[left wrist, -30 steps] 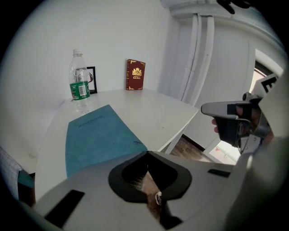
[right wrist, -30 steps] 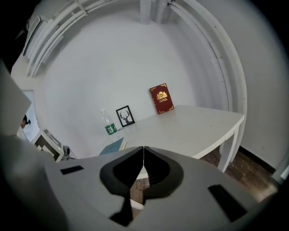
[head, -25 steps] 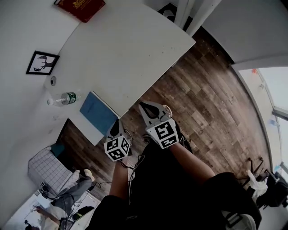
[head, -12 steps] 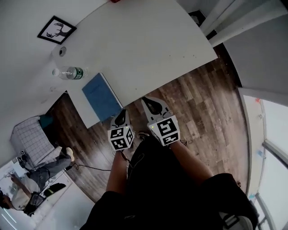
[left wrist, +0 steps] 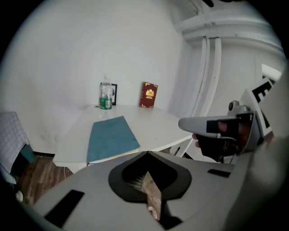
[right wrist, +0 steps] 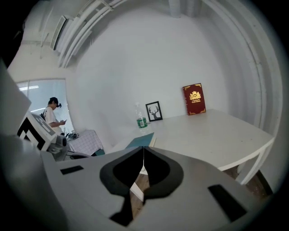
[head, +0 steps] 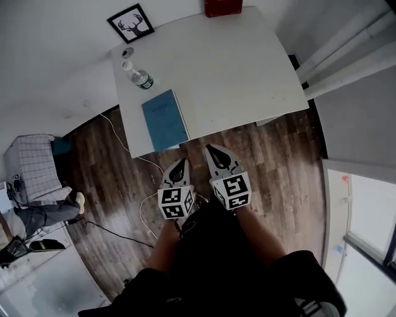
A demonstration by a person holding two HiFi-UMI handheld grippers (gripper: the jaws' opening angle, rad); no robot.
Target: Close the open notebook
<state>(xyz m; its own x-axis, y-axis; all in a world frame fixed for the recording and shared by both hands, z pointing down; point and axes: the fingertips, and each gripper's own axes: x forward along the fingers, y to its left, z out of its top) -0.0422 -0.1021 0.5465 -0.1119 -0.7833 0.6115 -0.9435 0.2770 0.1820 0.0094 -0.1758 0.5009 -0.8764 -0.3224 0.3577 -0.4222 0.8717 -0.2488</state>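
A blue-covered notebook (head: pixel 164 119) lies flat and closed near the front left edge of the white table (head: pixel 235 68); it also shows as the notebook (left wrist: pixel 110 137) in the left gripper view and, partly hidden by the jaws, as the notebook (right wrist: pixel 140 140) in the right gripper view. My left gripper (head: pixel 179 162) and right gripper (head: pixel 213 148) hang side by side over the wooden floor, just short of the table's front edge. Both are shut with nothing in them, the left gripper (left wrist: pixel 146 153) and right gripper (right wrist: pixel 143 148) each with jaw tips meeting.
A water bottle (head: pixel 137 75), a framed deer picture (head: pixel 131 23) and a red book (head: pixel 223 7) stand along the table's far side. A cable (head: pixel 124 148) trails on the floor at left. A person (right wrist: pixel 53 118) stands far off beside a checked cloth (head: pixel 34 167).
The head view has swung round, so the table now sits square ahead and higher in the picture. Both grippers stay shut, close to my body, short of the table edge.
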